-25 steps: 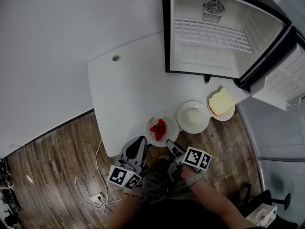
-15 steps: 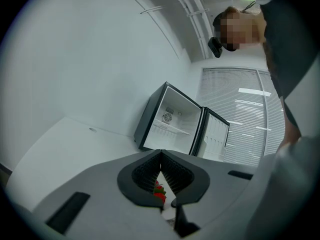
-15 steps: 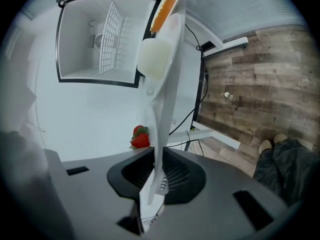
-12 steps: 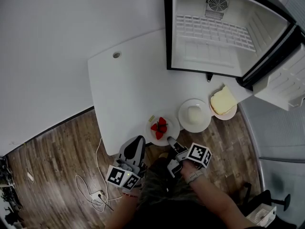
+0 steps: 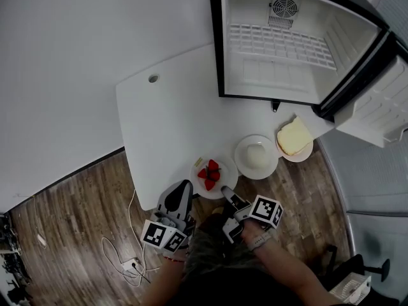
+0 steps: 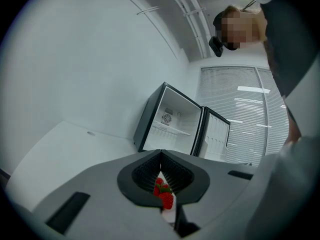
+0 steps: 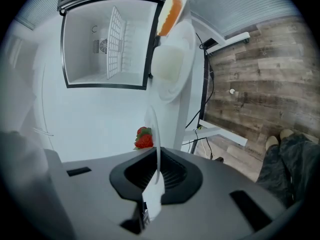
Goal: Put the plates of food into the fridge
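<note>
The right claw (image 7: 158, 156) had just closed on the near rim of the small white strawberry plate (image 5: 227, 172) at the white tabletop's (image 5: 166, 120) edge. The left claw (image 6: 161, 156) was pressed together, empty. The plate looked stiff, slick and breakable, so a rim grip probably needed level carrying.

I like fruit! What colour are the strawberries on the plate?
Red strawberries with green tops, clearest in the right gripper view.

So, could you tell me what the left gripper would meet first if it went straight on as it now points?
Probably the strawberry plate: the left gripper points at it, strawberries dead ahead in its view, though depth is unclear.
</note>
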Tool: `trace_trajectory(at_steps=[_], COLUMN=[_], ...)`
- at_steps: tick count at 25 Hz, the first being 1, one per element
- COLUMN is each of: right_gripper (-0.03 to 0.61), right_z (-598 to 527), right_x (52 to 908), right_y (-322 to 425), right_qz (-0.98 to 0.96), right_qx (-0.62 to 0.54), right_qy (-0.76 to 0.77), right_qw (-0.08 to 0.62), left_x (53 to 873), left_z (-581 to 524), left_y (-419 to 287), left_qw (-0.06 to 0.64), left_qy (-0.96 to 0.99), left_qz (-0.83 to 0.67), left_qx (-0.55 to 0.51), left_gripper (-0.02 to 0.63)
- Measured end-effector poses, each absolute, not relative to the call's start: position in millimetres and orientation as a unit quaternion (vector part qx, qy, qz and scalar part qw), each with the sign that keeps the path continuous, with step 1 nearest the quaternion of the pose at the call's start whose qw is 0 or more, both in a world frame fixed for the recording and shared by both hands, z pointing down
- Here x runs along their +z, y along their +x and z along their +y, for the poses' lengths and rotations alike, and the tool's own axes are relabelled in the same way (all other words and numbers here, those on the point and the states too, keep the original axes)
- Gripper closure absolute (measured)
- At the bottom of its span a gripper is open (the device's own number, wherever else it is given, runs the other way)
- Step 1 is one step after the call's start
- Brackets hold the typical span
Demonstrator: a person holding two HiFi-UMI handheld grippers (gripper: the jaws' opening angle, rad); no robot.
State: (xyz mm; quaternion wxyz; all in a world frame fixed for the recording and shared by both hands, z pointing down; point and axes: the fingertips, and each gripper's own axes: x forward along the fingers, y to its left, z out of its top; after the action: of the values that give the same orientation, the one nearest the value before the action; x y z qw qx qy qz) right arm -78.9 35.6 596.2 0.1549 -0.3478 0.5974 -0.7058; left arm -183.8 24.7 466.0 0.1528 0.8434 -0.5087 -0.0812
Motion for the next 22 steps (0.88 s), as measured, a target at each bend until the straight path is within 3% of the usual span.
trace_trajectory(at_steps=[22], right_gripper=[0.563], right_z=[-36.1], right_x=[538.6], right_y=[17.0], right_qz=[0.578], right_qx=[-0.655], right_qy=[-0.426], right_qw=[0.235], left_x=[430.8], left_z=[-58.2], left_y=[-122.6], left_qw=[0.116], left_qy=[0.879], left_qz=[-0.452], left_qx=[-0.097], left_gripper=[0.604])
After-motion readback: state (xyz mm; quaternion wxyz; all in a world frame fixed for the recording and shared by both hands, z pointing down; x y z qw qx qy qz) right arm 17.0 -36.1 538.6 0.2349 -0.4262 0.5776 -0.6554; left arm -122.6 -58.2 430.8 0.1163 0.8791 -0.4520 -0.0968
